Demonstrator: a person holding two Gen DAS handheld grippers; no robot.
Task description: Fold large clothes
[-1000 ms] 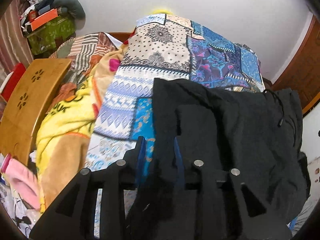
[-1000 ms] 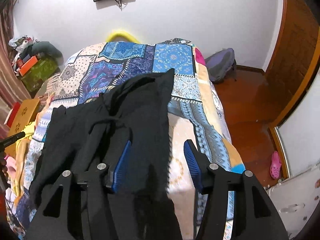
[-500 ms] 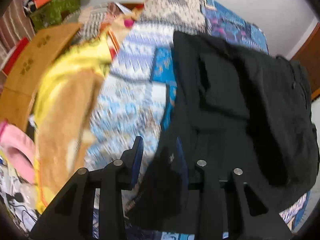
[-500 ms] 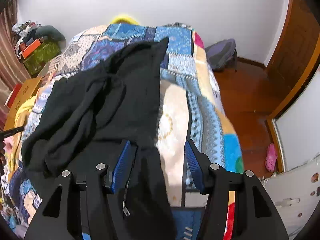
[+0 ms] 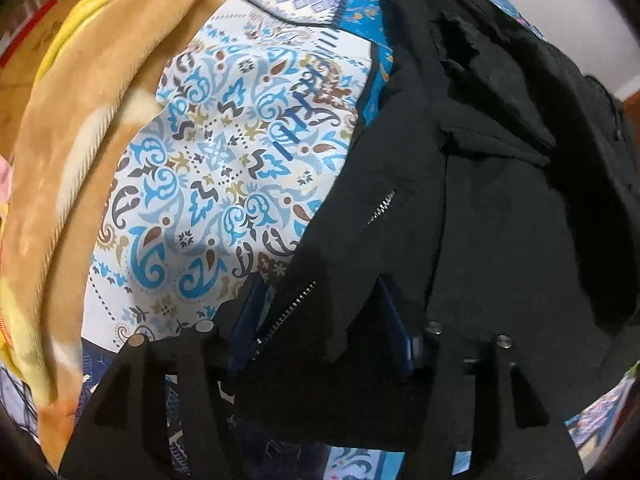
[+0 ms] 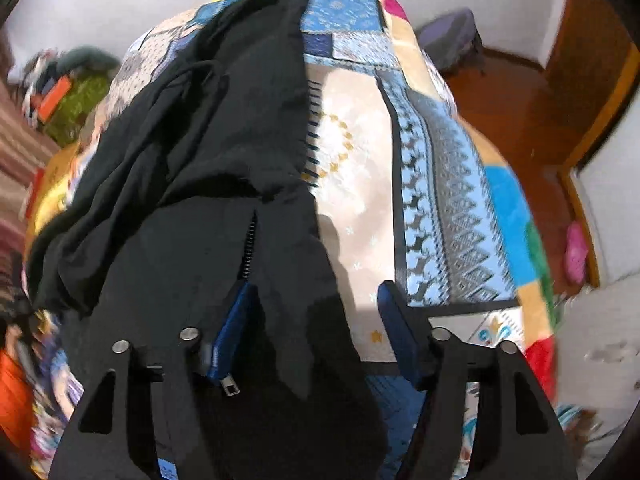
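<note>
My left hand-held gripper (image 5: 318, 312) points steeply down at the bed. Its jaws have just been opening and now stand apart, with the hem of the black jacket (image 5: 472, 184) and its zipper (image 5: 286, 312) lying loose between them; I cannot see the blue pads pressing on the cloth. To the left of this gripper lies a yellow and brown blanket (image 5: 68, 168) on the patterned bedsheet (image 5: 208, 160).

My right hand-held gripper (image 6: 316, 320) also points down, and its jaws have just been opening too. They are spread, and the right edge of the jacket (image 6: 208, 140) hangs between them, nearer the left finger (image 6: 232, 332), where a zipper pull (image 6: 230, 390) shows. The right finger (image 6: 400, 332) is over bare bedsheet (image 6: 440, 200). The jacket lies spread along the bed ahead of both grippers.
</note>
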